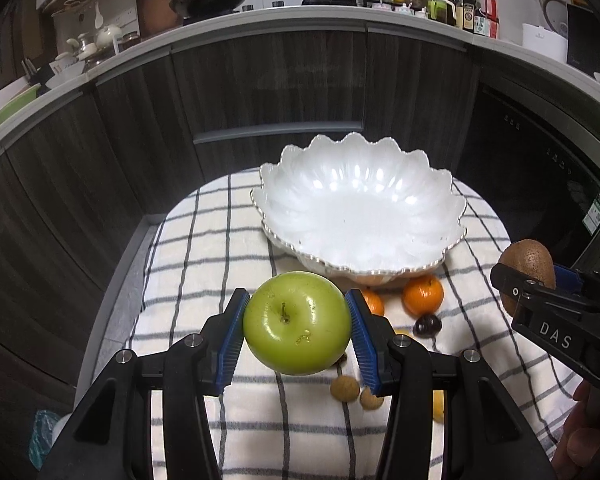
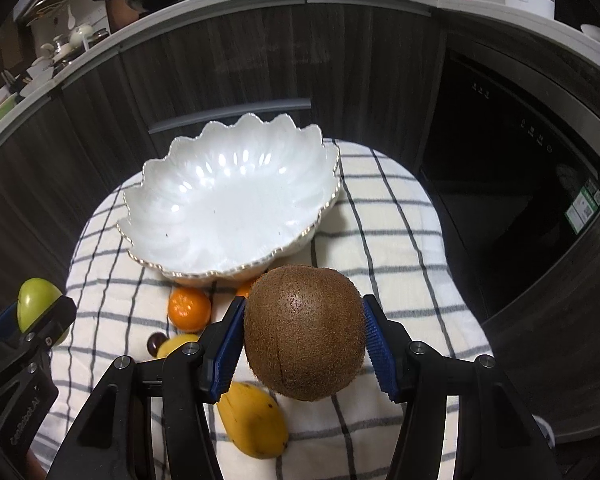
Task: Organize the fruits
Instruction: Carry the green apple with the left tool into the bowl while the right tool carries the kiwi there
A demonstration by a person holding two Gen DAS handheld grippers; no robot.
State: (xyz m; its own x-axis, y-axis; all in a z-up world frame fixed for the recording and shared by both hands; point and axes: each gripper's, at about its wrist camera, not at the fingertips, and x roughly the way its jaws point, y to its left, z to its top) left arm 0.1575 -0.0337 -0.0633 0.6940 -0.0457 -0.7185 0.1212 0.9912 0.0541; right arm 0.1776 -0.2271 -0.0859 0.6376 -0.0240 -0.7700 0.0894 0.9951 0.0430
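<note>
Both grippers are up off the cloth, each with a fruit. The left gripper [image 1: 296, 330], low in the middle of the left wrist view, has its blue ribbed pads [image 1: 232, 340] pinching a shiny green apple [image 1: 298, 322] from either side, stem facing the camera. At the right edge of that view the right gripper [image 1: 539, 284] shows from the side, and a person's hand [image 1: 583, 436] sits in the lower right corner beneath it.

Over in the right wrist view, the right gripper is clamped the same way on a fuzzy brown kiwi [image 2: 304, 330], blue pads tight against both flanks, lower centre of the frame. The apple peeks in at the left edge there.

The white scalloped ceramic bowl with a gold-edged rim [image 1: 363, 272] sits empty in the middle of both views, on a white cloth with dark grid lines [image 1: 204, 280]. Just below its near rim lie two small orange tangerines [image 1: 423, 295], partly under the rim's overhang. Near them, a dark red round fruit [image 1: 425, 326], too small to identify. Two tan walnuts [image 1: 344, 389] rest on the cloth under the apple. A yellow mango [image 2: 254, 420] lies at the bottom of the right wrist view, below the kiwi, with another yellow fruit [image 2: 176, 344] partly hidden behind the gripper's finger.

Behind it all, dark wood-grain cabinet fronts [image 1: 260, 92] fill the upper half of the frame.
</note>
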